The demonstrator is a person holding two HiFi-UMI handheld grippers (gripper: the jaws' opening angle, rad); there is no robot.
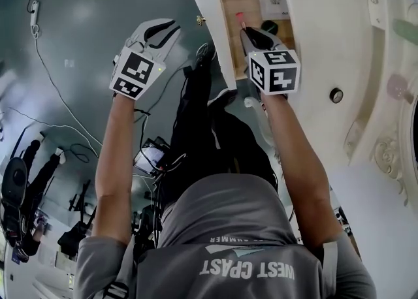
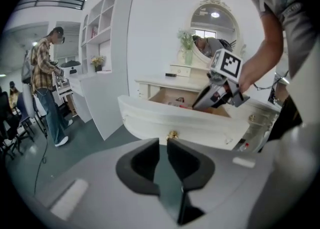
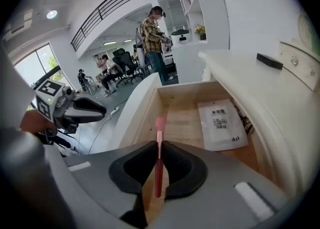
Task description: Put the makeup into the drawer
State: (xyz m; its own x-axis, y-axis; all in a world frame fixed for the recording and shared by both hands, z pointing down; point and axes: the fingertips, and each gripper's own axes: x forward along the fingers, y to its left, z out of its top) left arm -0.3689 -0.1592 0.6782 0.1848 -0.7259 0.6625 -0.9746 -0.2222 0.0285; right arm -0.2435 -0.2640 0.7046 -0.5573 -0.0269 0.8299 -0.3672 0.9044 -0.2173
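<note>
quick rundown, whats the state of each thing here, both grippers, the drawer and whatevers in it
drawer, pulled open, wooden floor showing
right gripper, shut on the makeup brush
makeup brush, pinched between the right jaws, pink head sticking out past them over the drawer
left gripper, jaws a narrow gap apart, nothing between them
white sachet, lying flat on the drawer floor

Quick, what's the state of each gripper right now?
Left gripper: slightly open, empty.
Right gripper: closed on the pink-tipped makeup brush.
</note>
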